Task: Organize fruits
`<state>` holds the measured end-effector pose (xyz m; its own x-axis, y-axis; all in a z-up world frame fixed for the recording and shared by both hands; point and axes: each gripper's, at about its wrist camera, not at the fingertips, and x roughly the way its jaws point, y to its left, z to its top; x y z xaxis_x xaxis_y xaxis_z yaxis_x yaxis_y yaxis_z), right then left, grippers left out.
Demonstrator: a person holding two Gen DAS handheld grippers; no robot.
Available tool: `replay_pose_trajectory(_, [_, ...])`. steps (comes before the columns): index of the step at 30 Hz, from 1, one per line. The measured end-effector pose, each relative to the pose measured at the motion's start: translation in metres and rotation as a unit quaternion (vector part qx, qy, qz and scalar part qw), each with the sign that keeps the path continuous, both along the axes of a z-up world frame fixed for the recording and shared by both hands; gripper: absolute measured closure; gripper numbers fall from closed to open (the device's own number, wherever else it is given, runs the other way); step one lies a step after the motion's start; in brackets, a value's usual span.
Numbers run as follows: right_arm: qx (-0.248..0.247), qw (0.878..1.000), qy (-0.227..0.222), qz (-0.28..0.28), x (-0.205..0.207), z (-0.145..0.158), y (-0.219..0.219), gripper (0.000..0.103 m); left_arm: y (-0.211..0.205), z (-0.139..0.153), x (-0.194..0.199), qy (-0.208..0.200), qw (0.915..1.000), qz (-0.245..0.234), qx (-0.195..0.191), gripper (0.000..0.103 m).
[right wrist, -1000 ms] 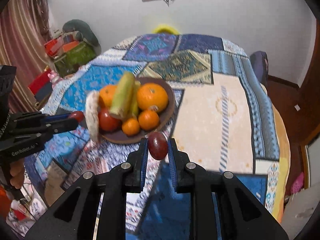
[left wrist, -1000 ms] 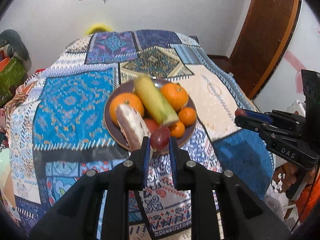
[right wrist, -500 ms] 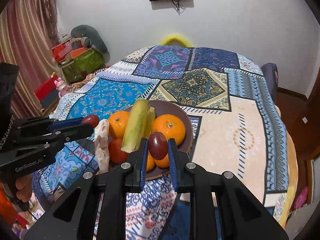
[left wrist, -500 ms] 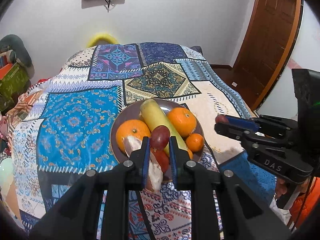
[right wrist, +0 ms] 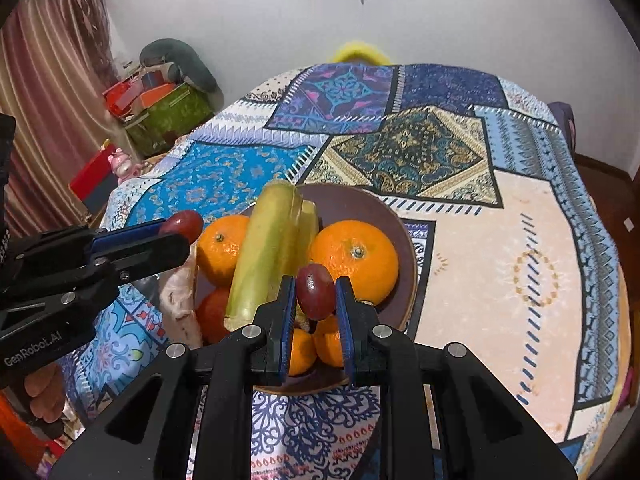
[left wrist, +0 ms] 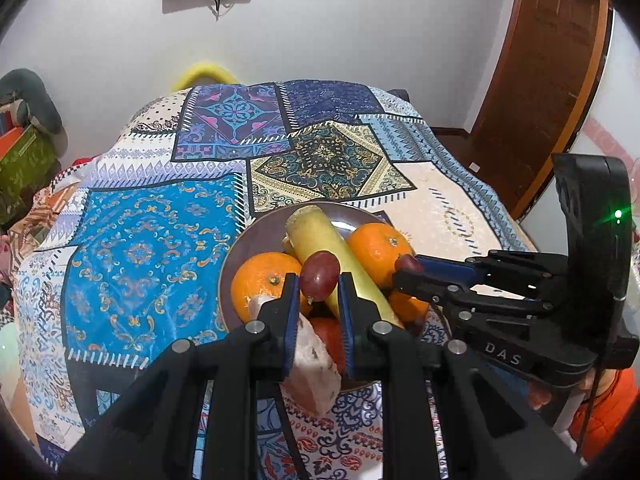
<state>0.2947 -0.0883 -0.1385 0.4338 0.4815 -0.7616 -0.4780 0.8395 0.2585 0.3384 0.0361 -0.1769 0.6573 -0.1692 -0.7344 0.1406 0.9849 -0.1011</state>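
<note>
Left side first: the left hand-held gripper (left wrist: pixel 319 294) is nearly closed, its blue pads pinching a red grape (left wrist: pixel 319 273) at centre frame, hovering over the plate (left wrist: pixel 256 240). Under it, mid-frame in the left view, sit an orange (left wrist: pixel 262 280), a long pale-green stalk (left wrist: pixel 328 248) and a second orange (left wrist: pixel 378 250), with a pale peeled piece (left wrist: pixel 314 368) jutting off the near rim toward the bottom of the frame. The patchwork bed (left wrist: pixel 152 248) carries it all.

Over to the right: the right hand-held gripper (right wrist: pixel 315 298) is likewise clamped on a second grape (right wrist: pixel 315 296), lower centre of its own view, poised over the plate's near side where small oranges (right wrist: pixel 328 340) crowd together.

So this looks like the delivery step, both grapes carried in and neither set down yet. Next move, I'd say: lower each grape into a gap between the fruit, then ease the pads apart gently. Grapes roll, and that heap is crowded, so a low, soft release seems wise.
</note>
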Motion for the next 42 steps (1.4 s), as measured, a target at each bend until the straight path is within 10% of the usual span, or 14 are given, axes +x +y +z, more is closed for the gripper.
replay_pose_trajectory(15, [-0.006,1.0,0.004,-0.003,0.0,-0.004,-0.005,0.075,0.011,0.006,-0.003,0.007,0.9995,0.012,-0.029,0.084])
replay_pose_trajectory(23, [0.007,0.999,-0.043,-0.015,-0.024,0.045,-0.02,0.075,0.013,0.044,-0.032,-0.025,0.9986,0.014,-0.045,0.084])
replay_pose_trajectory(33, [0.027,0.988,-0.148,-0.04,-0.098,0.142,-0.037,0.075,-0.002,0.138,-0.126,-0.147,0.9888,0.005,-0.029,0.084])
replay_pose_trajectory(42, [0.064,0.959,-0.266,-0.068,-0.189,0.222,-0.047,0.075,-0.014,0.207,-0.231,-0.278,0.9606,0.016,-0.004,0.053])
